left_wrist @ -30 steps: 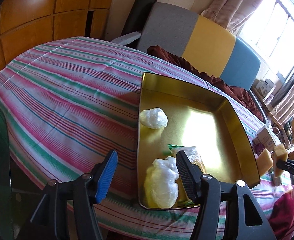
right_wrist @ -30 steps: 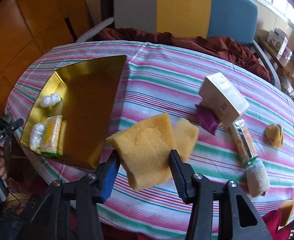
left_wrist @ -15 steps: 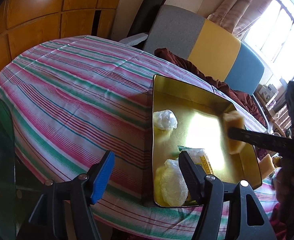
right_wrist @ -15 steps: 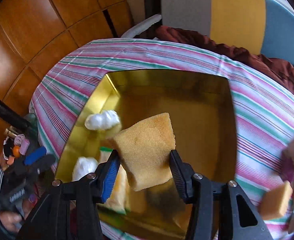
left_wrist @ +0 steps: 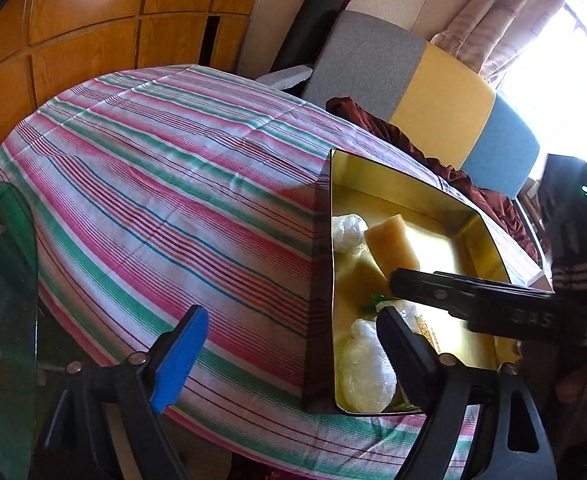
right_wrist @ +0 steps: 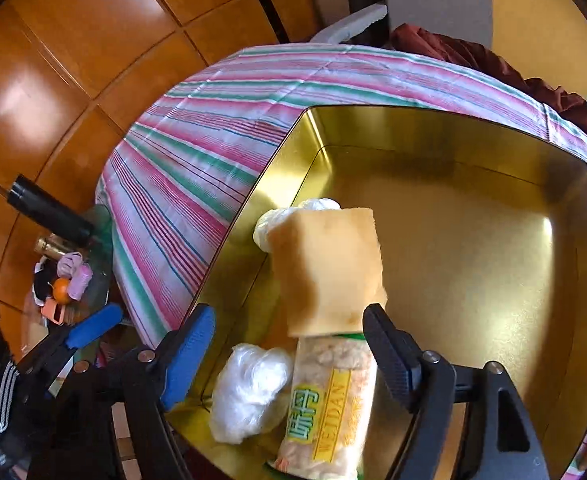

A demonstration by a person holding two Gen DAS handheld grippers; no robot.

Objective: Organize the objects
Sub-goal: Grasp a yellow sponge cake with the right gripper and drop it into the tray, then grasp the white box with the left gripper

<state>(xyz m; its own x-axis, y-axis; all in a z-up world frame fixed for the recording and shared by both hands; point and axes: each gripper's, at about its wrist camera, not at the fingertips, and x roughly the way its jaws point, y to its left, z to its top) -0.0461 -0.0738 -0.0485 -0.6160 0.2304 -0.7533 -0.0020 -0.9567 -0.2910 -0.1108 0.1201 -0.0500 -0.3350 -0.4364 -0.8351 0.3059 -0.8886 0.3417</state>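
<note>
Sponge (right_wrist: 327, 268) is the item in play: the yellow block sits over the gold tray (right_wrist: 493, 152), tilted, with one corner by the right tongs' (right_wrist: 289, 356) black finger and a clear gap to the blue one. The tongs are spread wide, so they no longer grip it; whether it already rests on the tray floor or is mid-drop cannot be told, as its edges are blurred. From the left wrist view the sponge (left_wrist: 391, 242) lies between a white plastic bundle (left_wrist: 347, 232) near the tray's far wall and the snack packet (right_wrist: 329, 404) nearer the camera.

The left tongs (left_wrist: 289, 344) hang spread and empty over the striped desk (left_wrist: 153, 184), just beside the tray's (left_wrist: 319, 280) near wall.

Progress looks partial but solid. Inside the tray are two white plastic bundles, the second (right_wrist: 249, 388) lying beside the packet, plus the packet and now the sponge. Most of the tray floor is bare. Neither view shows what else on the desk waits to be gathered, so how much remains cannot be judged.
</note>
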